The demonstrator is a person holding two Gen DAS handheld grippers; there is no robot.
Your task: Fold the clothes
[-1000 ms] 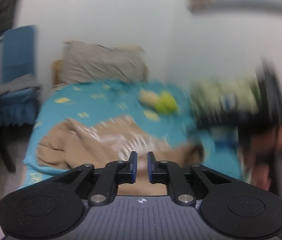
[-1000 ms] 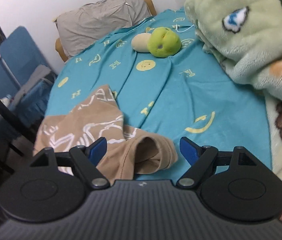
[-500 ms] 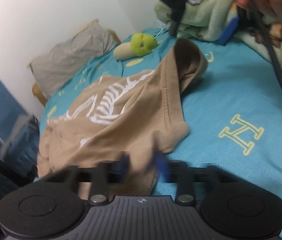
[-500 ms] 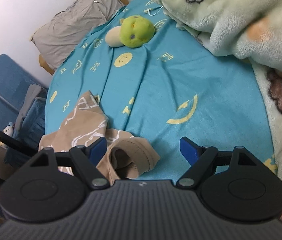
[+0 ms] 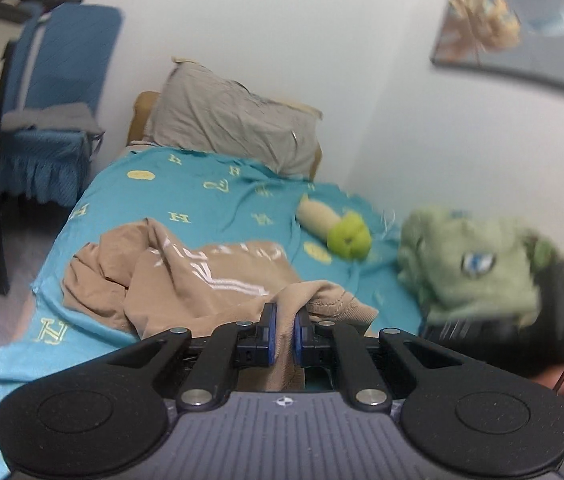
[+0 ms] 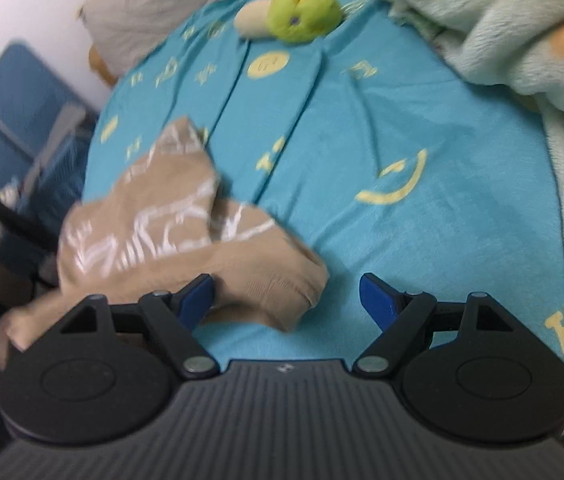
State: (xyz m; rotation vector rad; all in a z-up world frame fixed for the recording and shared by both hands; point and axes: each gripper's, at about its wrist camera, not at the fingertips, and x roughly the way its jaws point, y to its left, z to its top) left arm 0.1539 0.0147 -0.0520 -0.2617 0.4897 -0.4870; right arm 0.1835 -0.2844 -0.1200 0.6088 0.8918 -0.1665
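Our left tool (image 5: 282, 334) is closing on a fold of the tan shirt (image 5: 210, 276), which lies crumpled on the bed (image 6: 362, 128). Our right tool (image 6: 286, 300) stands wide apart over the sleeve end (image 6: 282, 284), gripping nothing. We should seat the left pinch deep, then clamp the sleeve before spreading the shirt flat.

Both tongs (image 5: 282, 332) (image 6: 288, 298) are black, with blue pads, silver screws and ribbed grey bodies.

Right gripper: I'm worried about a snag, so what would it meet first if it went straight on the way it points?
Probably the tan shirt's cuff end, lying just ahead between the open right gripper's fingers, or the teal bedsheet beside it; depth is unclear.
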